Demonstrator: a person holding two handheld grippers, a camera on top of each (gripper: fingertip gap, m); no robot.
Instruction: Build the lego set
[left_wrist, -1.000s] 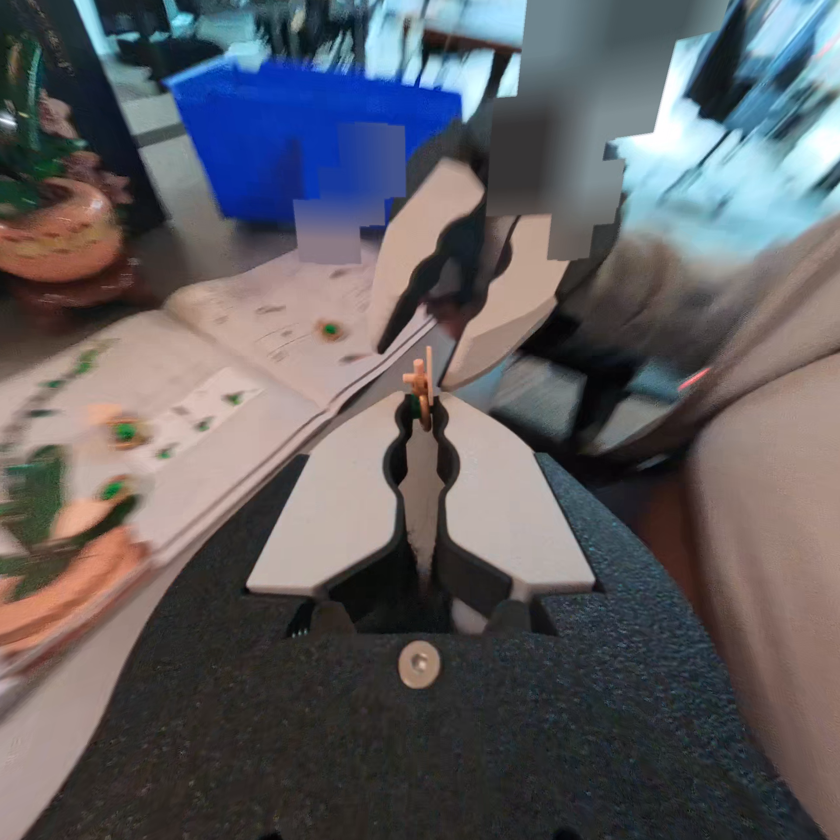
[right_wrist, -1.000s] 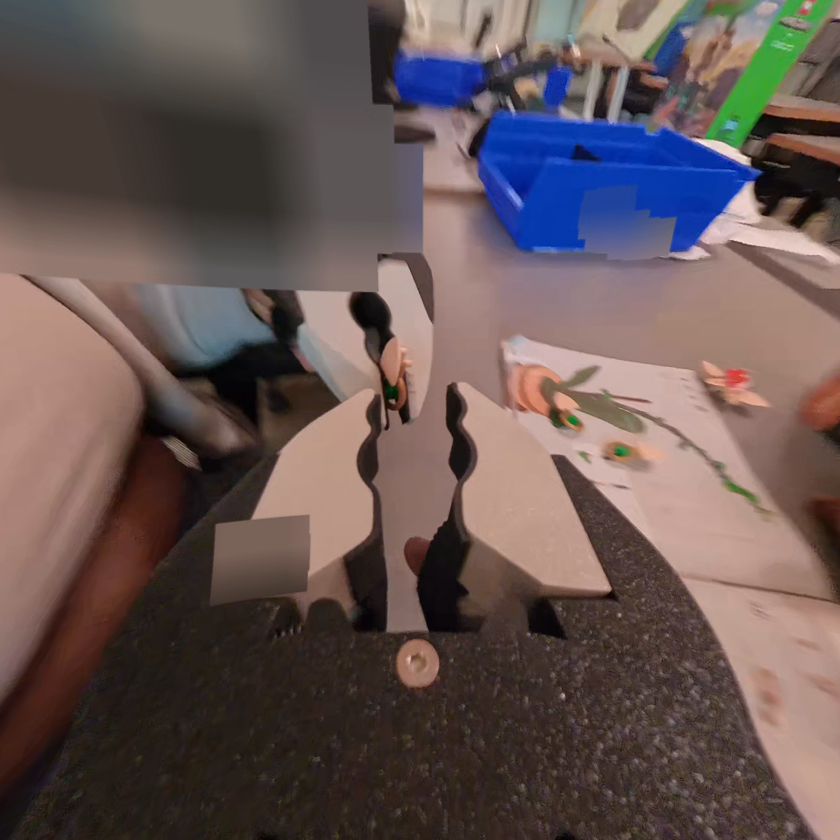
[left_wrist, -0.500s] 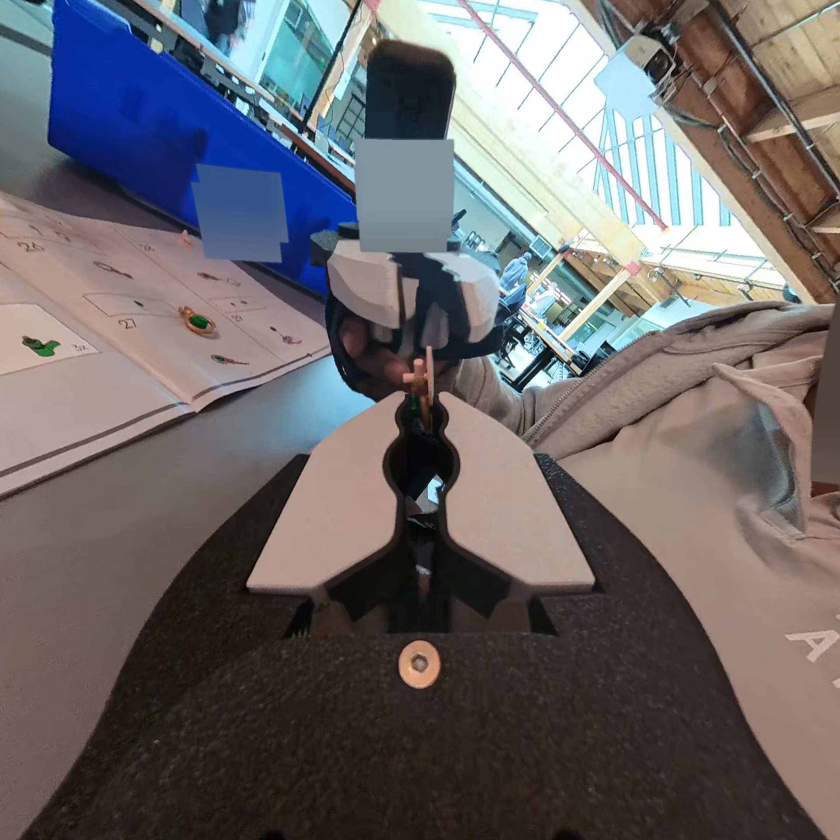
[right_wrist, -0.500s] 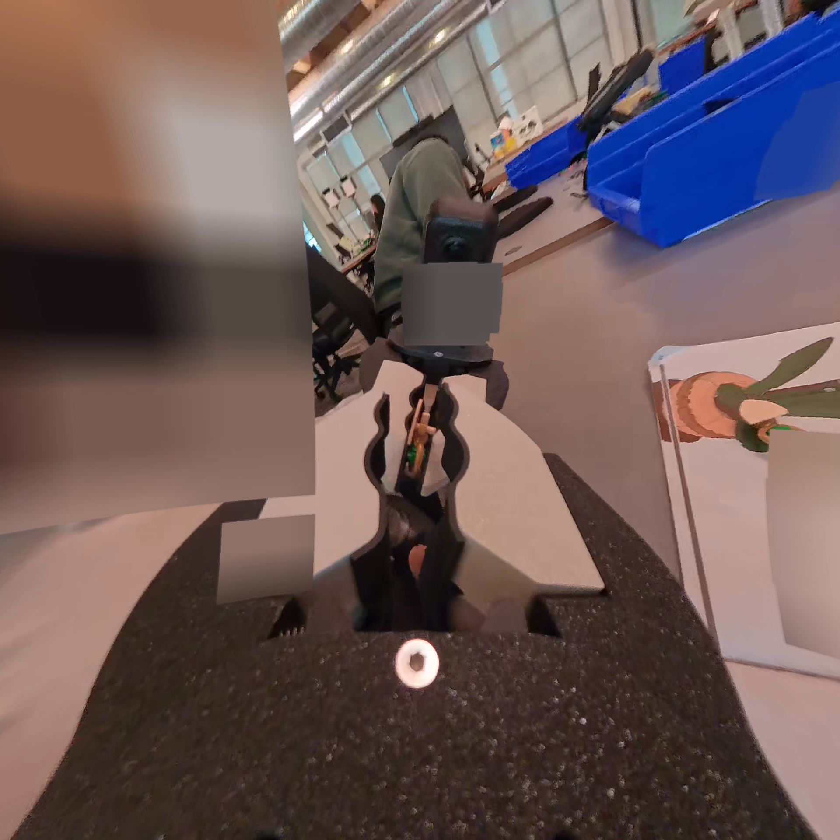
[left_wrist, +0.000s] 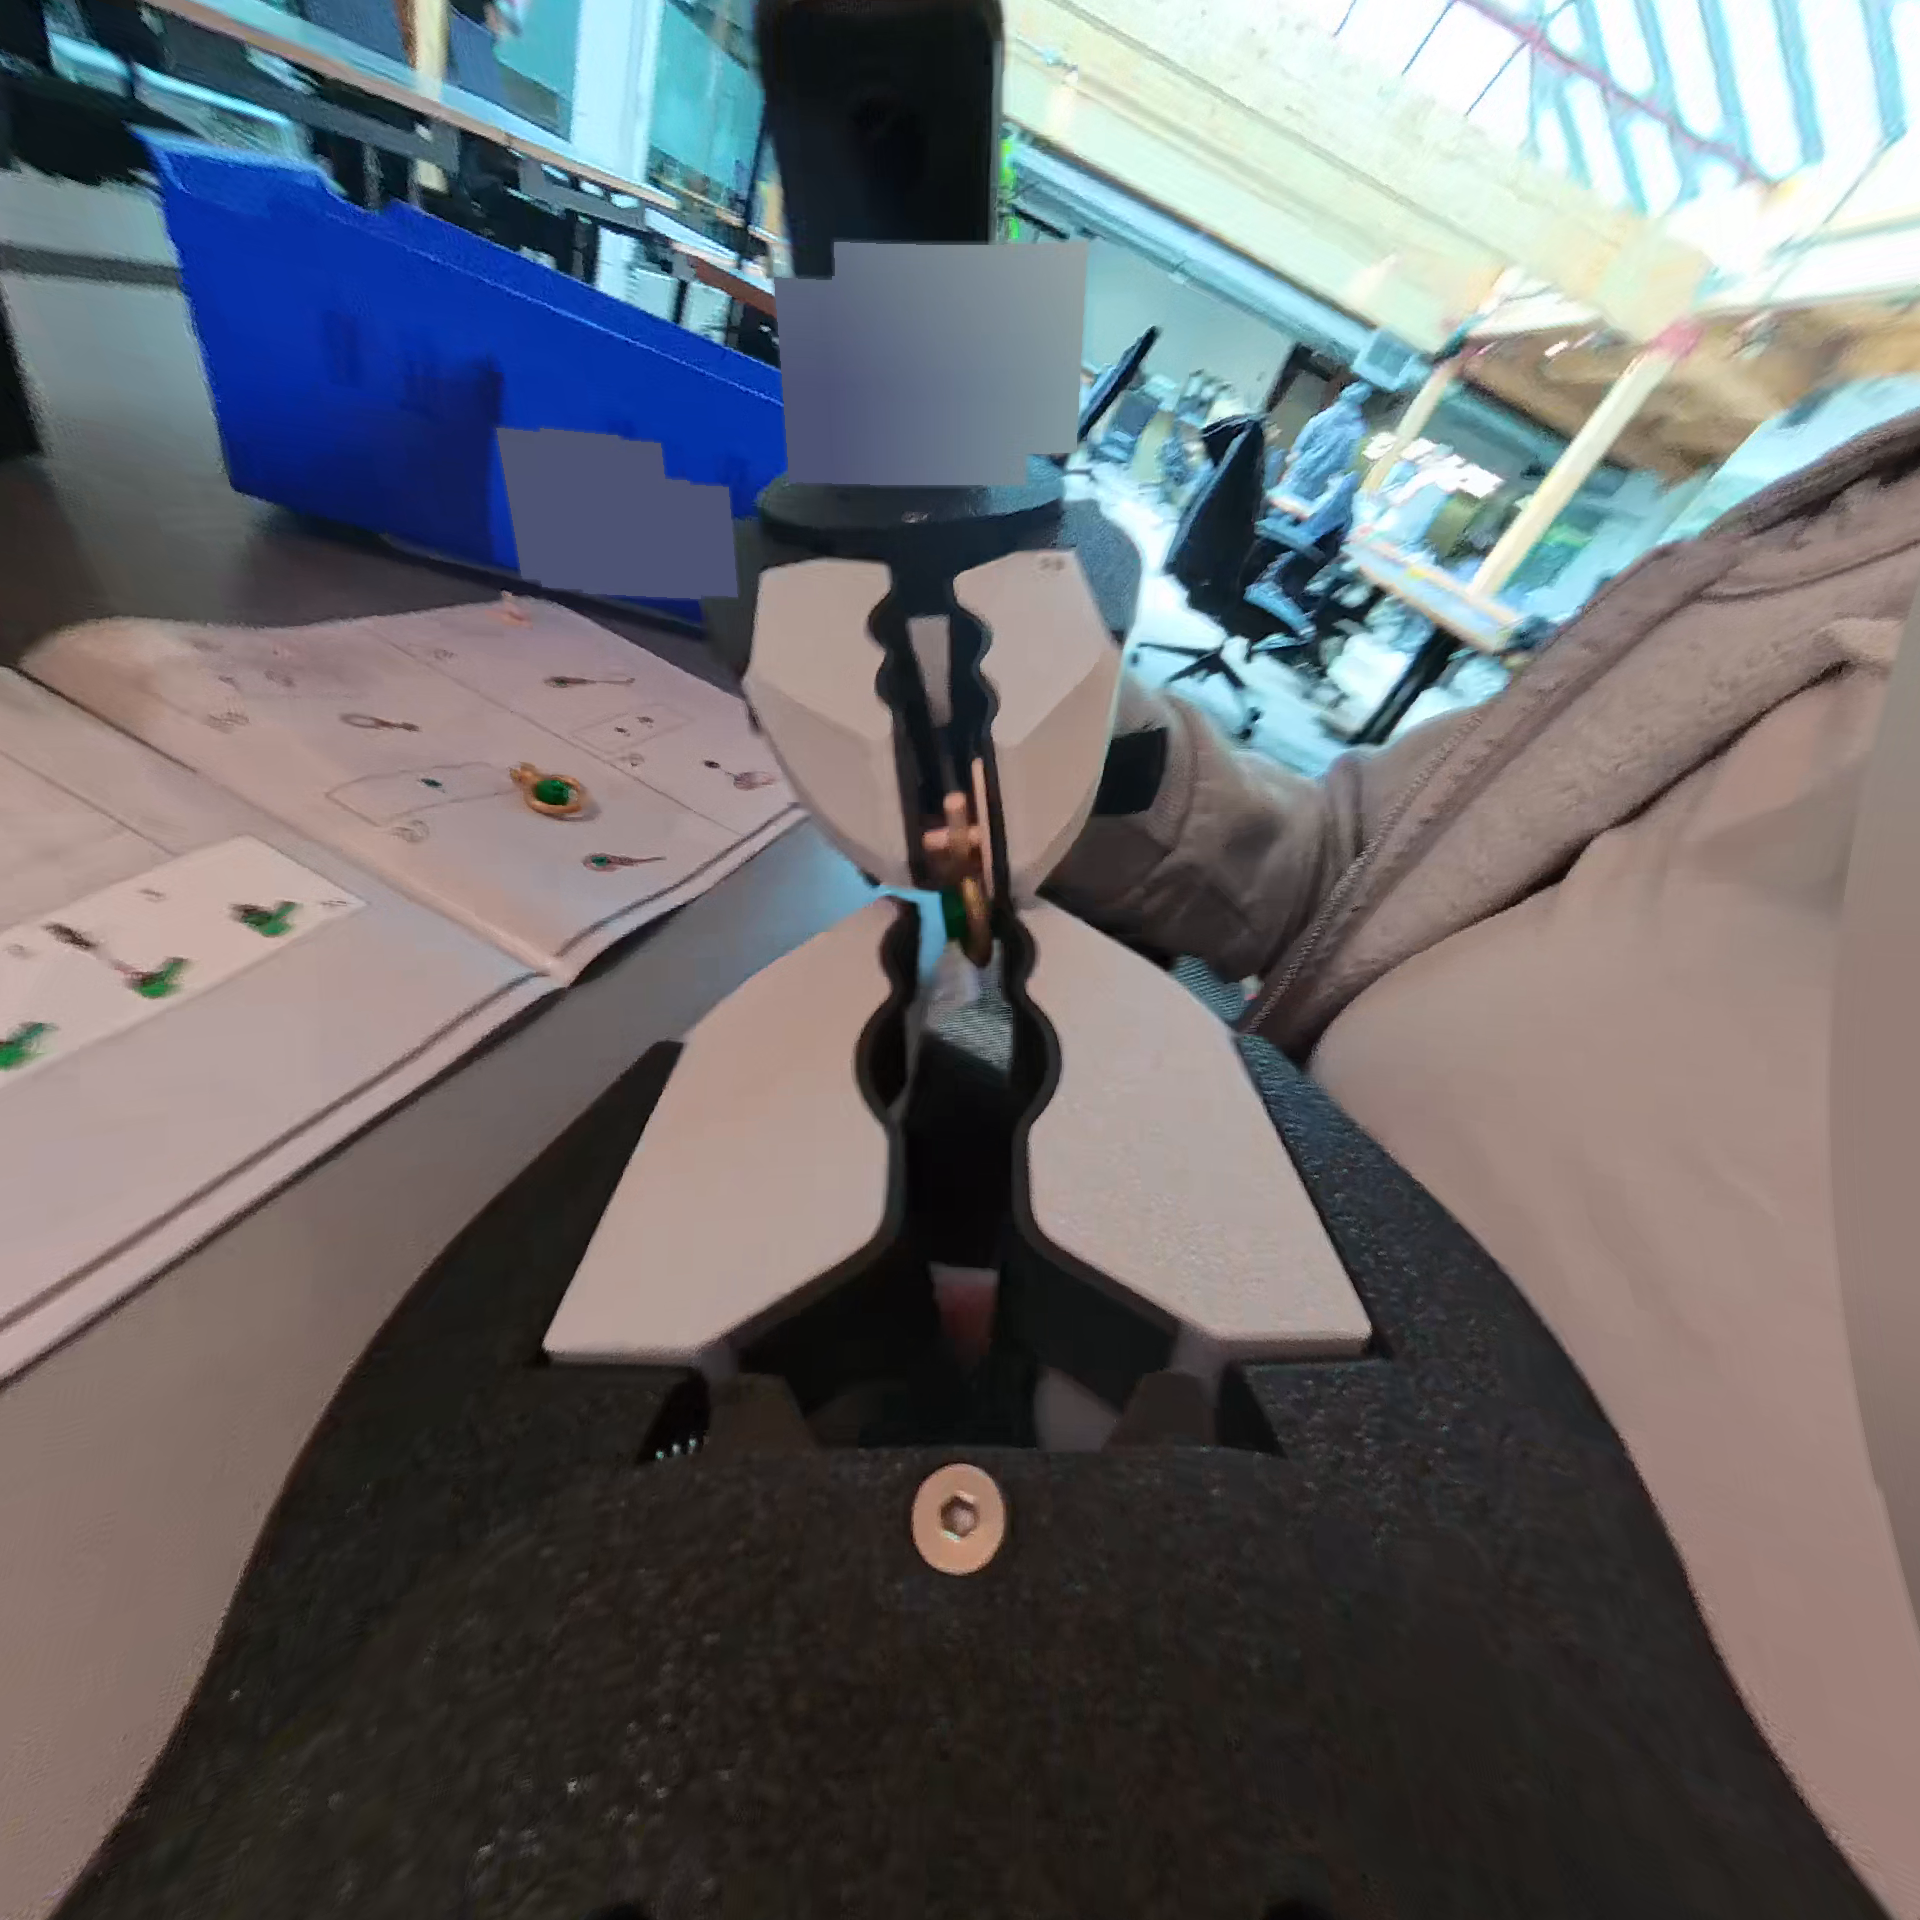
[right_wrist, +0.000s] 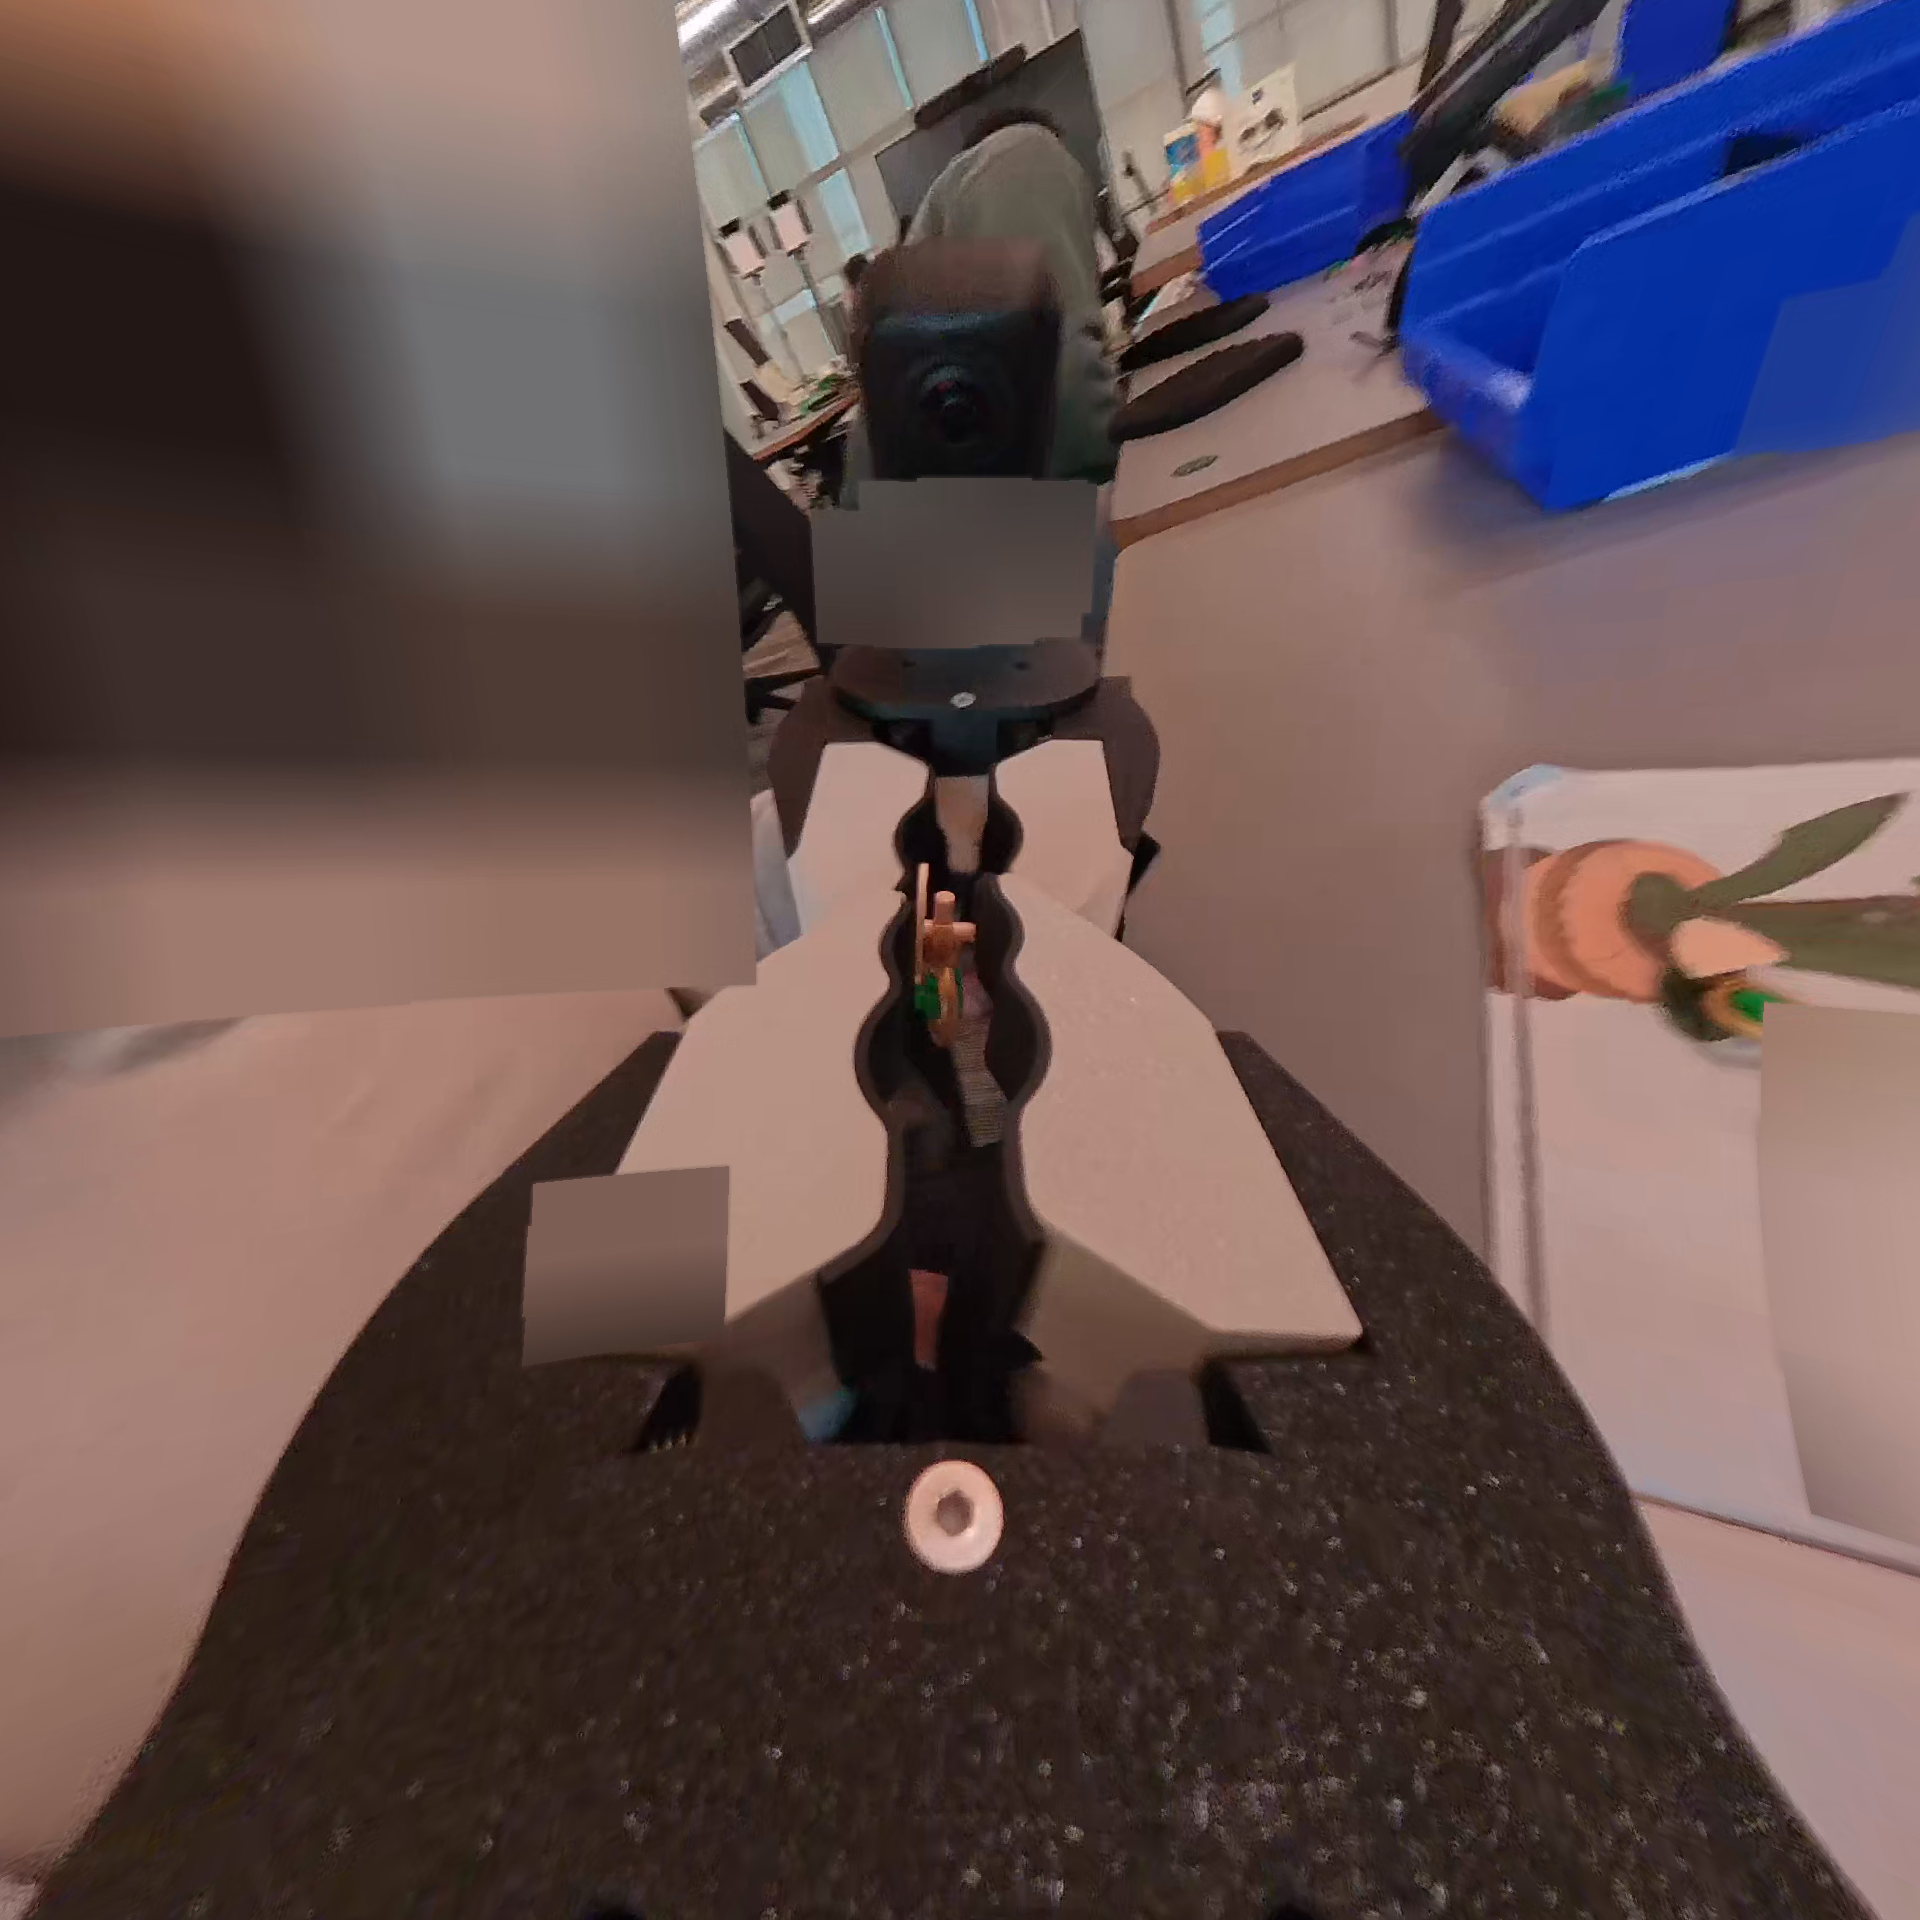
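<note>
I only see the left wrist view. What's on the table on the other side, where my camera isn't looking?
Observer: A printed picture of a potted plant on white paper lies there, to the right of the lego piece pinched in the right gripper.
Operator: Is anybody over there?
Observer: Yes. A person in a green top stands far back, behind the black camera that faces the right wrist view.
</note>
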